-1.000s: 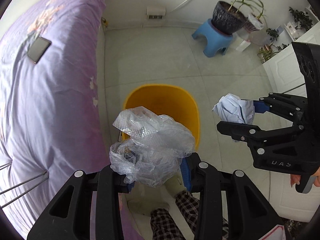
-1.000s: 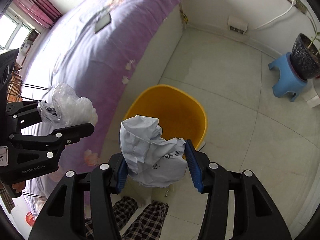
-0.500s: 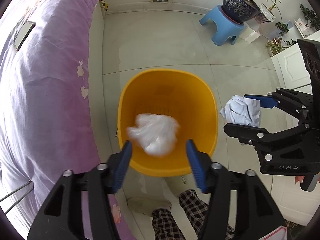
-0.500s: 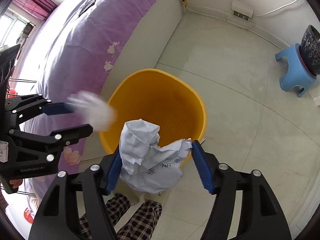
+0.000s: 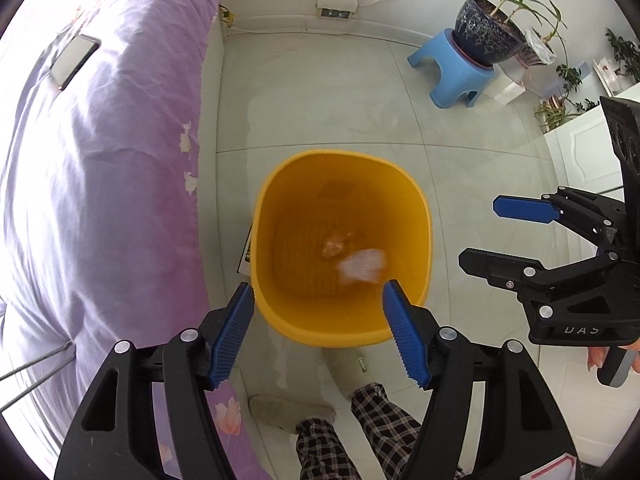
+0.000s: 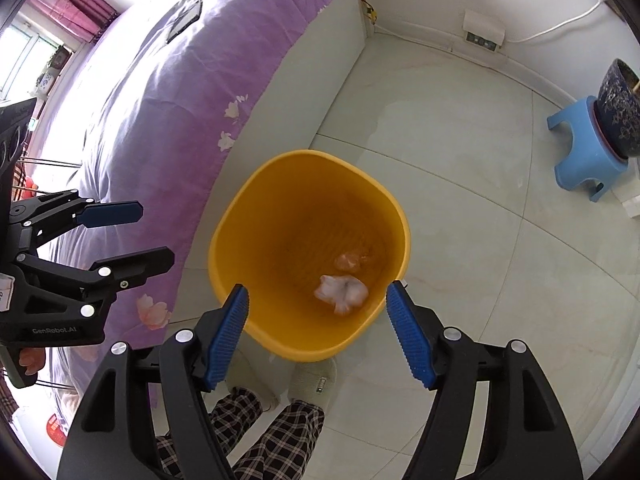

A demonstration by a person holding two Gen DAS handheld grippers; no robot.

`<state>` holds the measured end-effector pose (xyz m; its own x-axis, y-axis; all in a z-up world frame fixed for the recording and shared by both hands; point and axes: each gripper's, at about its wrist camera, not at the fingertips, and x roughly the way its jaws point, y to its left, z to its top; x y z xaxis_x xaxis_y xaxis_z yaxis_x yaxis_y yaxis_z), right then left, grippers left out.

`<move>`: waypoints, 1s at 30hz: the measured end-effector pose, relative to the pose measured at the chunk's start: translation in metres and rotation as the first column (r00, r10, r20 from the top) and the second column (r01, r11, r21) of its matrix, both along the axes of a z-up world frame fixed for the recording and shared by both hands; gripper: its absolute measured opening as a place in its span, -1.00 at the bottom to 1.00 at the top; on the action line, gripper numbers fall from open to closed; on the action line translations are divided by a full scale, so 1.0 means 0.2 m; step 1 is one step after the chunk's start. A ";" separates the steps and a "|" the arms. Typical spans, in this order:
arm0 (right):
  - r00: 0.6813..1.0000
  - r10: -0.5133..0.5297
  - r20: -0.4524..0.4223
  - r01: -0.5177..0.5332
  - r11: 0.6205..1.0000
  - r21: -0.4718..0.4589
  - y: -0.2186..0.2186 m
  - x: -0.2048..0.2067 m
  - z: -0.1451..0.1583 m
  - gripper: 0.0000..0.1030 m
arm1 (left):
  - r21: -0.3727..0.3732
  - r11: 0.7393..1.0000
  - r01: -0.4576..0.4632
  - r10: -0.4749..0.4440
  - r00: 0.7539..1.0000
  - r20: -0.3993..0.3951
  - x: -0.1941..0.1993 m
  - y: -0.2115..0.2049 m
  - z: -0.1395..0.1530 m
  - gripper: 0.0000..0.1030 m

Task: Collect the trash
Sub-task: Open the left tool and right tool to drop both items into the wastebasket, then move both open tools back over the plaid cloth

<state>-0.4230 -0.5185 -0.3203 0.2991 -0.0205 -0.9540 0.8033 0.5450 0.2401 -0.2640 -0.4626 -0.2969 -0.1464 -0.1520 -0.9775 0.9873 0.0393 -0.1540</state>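
Observation:
A yellow bin (image 5: 420, 216) stands on the tiled floor beside the bed; it also shows in the right wrist view (image 6: 224, 224). The crumpled white paper (image 5: 362, 266) is blurred inside the bin, and shows in the right wrist view (image 6: 342, 292). The clear plastic wad (image 5: 336, 242) lies at the bin's bottom, and shows in the right wrist view (image 6: 351, 261). My left gripper (image 5: 318, 330) is open and empty above the bin's near rim. My right gripper (image 6: 318, 330) is open and empty above the bin too; it shows at the right of the left wrist view (image 5: 478, 232).
A bed with a purple cover (image 5: 100, 168) runs along the left, with a phone (image 5: 74, 60) on it. A blue stool (image 5: 454, 68) bearing a potted plant (image 5: 490, 32) stands at the back right. My slippered feet (image 6: 310, 384) are just behind the bin.
The left gripper opened and dropped the plastic wad into the bin. The right gripper then opened and the crumpled paper fell into the bin.

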 end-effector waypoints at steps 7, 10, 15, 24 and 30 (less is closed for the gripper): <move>1.000 0.000 -0.004 0.000 1.000 -0.006 0.03 0.02 0.07 0.40 | -0.009 0.999 -0.031 0.031 0.999 0.006 0.05 0.04 0.07 0.31; 1.000 -0.003 0.000 0.003 1.000 -0.013 0.04 0.02 0.11 0.40 | -0.016 0.999 -0.045 0.045 0.999 0.006 0.07 0.06 0.11 0.31; 1.000 -0.009 0.006 0.009 0.999 -0.031 0.06 0.02 0.22 0.40 | -0.041 0.997 -0.059 0.059 0.998 0.009 0.09 0.09 0.22 0.31; 0.998 0.002 0.070 0.005 0.995 -0.100 0.15 0.04 0.61 0.40 | -0.132 0.980 -0.151 0.152 0.988 -0.001 0.15 0.29 0.56 0.34; 0.986 0.113 0.120 -0.094 0.984 -0.151 0.29 0.16 0.91 0.40 | -0.198 0.935 -0.295 0.299 0.954 -0.012 0.25 0.56 0.84 0.39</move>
<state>-0.3905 -0.4604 -0.1377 0.4263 -0.1179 -0.8969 0.7082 0.6603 0.2498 -0.2132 -0.3506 -0.1299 -0.0479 -0.3743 -0.9261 0.9378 0.3022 -0.1707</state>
